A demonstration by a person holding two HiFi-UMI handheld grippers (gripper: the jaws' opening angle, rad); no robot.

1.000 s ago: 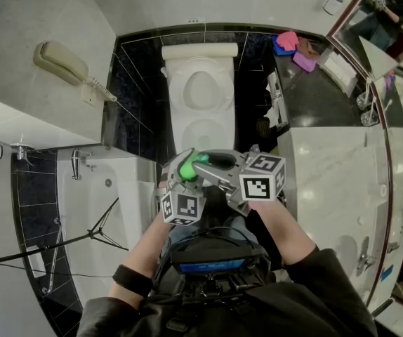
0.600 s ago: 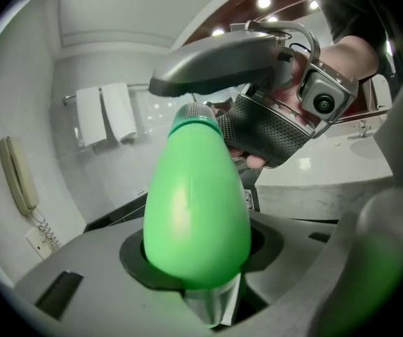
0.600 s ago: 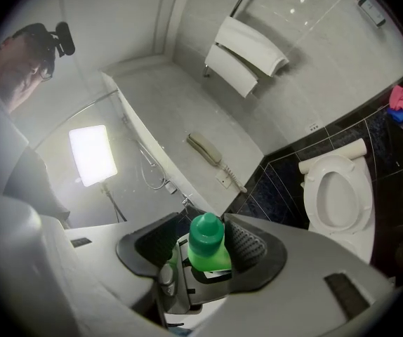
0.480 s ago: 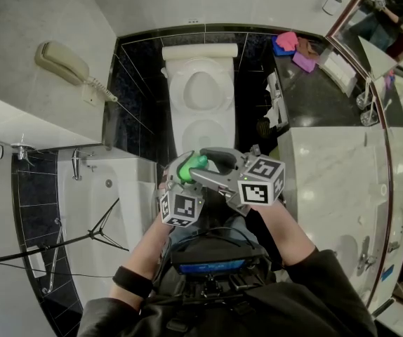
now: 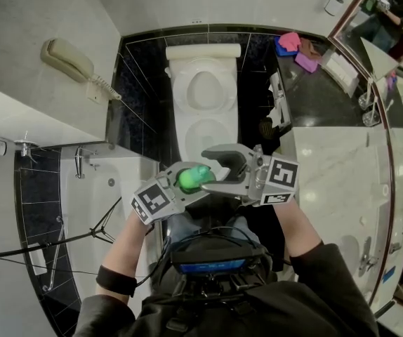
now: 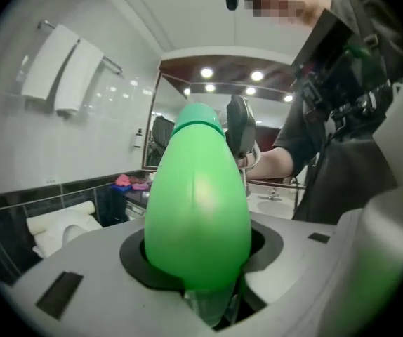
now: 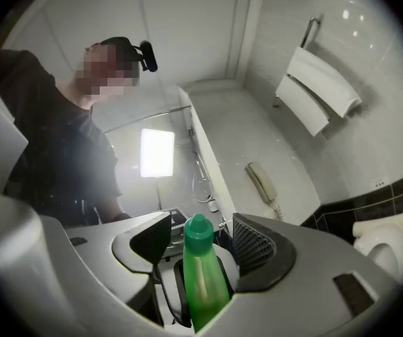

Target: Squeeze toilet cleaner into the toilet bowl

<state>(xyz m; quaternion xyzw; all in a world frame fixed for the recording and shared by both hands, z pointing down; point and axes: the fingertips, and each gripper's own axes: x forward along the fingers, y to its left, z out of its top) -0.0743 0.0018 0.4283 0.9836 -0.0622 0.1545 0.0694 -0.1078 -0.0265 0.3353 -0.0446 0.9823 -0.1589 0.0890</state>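
In front of the toilet (image 5: 203, 111), the person held the green bottle (image 5: 196, 177) in the air close to the body, well short of the bowl. The left gripper (image 5: 179, 185) was clamped on the bottle's body, and its own view showed the bottle (image 6: 198, 202) filling the gap between its jaws.

The change was on the other side. A second ago the right gripper (image 5: 222, 167) sat closed over the cap end. Its jaws had just been opening, and they now stood spread to either side of the cap (image 7: 198, 230), with neither pad touching it. Both grippers had also lifted and rolled, so the left marker cube sat further to the left in the head view.

The cap looked to be still on the bottle; whether it had been loosened could not be told. The left gripper alone carried the bottle. No cleaner had reached the bowl, so the bottle had yet to be brought over it, tipped and squeezed.
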